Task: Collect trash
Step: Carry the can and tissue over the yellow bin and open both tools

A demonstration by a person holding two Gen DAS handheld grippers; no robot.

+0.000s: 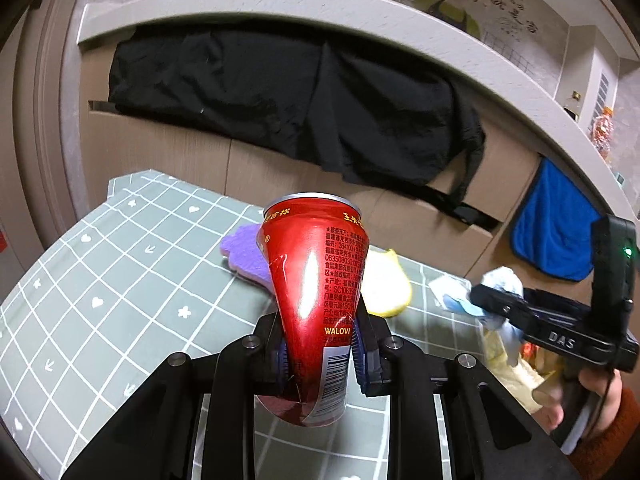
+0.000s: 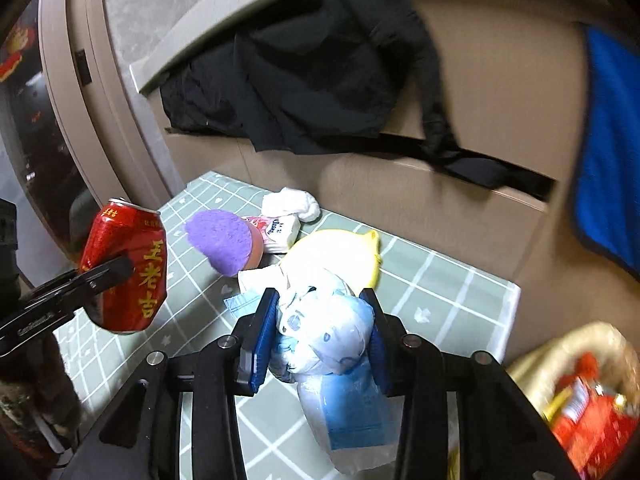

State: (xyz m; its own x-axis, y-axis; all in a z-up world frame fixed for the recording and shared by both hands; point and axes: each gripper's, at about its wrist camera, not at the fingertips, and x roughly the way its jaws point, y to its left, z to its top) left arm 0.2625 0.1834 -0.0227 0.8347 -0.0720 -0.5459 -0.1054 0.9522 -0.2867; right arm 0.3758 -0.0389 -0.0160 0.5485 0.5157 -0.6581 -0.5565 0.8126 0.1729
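Observation:
A crushed red drink can (image 1: 316, 280) sits upright between the pads of my left gripper (image 1: 322, 320), which is shut on its dented lower half above the green checked tablecloth (image 1: 100, 280). The right wrist view shows the same can (image 2: 128, 264) at the left, with a black finger across it. My right gripper (image 2: 322, 308) is shut on a crumpled blue-and-white plastic wrapper bundle (image 2: 328, 332), blue pads pressing both its sides. From the left wrist view, that right gripper (image 1: 492, 300) holds the bundle (image 1: 502, 280) off the table at the right, a hand in an orange sleeve behind it.
On the cloth lie a purple sponge (image 2: 224, 240), a yellow flat item (image 2: 332, 248), a tissue pack (image 2: 280, 232) and a white crumpled piece (image 2: 294, 202). An open bag holding red packaging (image 2: 580, 392) is at lower right. Black clothing (image 1: 280, 100) and a blue towel (image 1: 552, 224) hang behind.

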